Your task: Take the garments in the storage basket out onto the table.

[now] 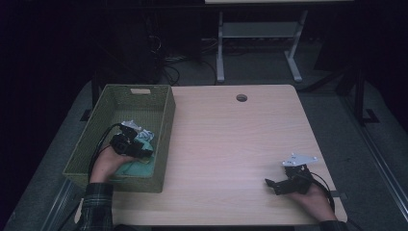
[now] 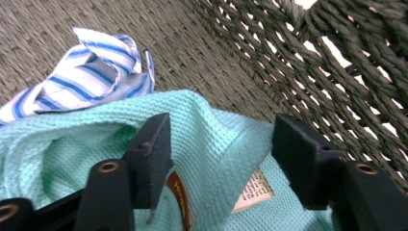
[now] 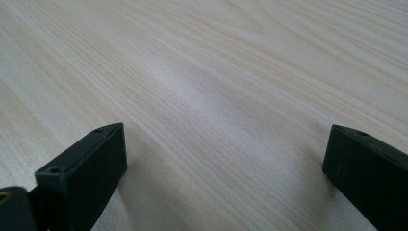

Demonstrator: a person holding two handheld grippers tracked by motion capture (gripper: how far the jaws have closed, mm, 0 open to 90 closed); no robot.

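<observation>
**In the green basket: your left gripper over the teal towel**

In the woven green basket (image 1: 144, 94) at the table's left edge, your left gripper (image 1: 137, 147) sits low over a teal towel (image 2: 216, 139). The high view puts the towel in the near right part of the basket, close against the right wall.

- Towel: crumpled, a fold ridged up between the jaws. No clear long axis; the bunching hides its outline. From above, the heap runs roughly from near edge to far edge along the basket wall.
- A white care label (image 2: 254, 191) and a brown tab (image 2: 179, 197) lie face-up on the towel between your jaws.
- Jaws: parted, straddling the raised fold. The pads stand clear of the cloth on their inner faces, so no grip. The left pad's lower edge is close on the towel; I cannot tell whether it touches.
- A blue-and-white striped cloth (image 2: 91, 72) lies just beyond the towel, touching its far edge, also crumpled.
- Left gripper points away from you and toward the basket's right wall.

Your right gripper (image 1: 276, 185) rests at the near right of the wooden table (image 3: 216, 72), jaws wide apart, bare wood between them. It points left across the tabletop, well apart from the basket.
</observation>
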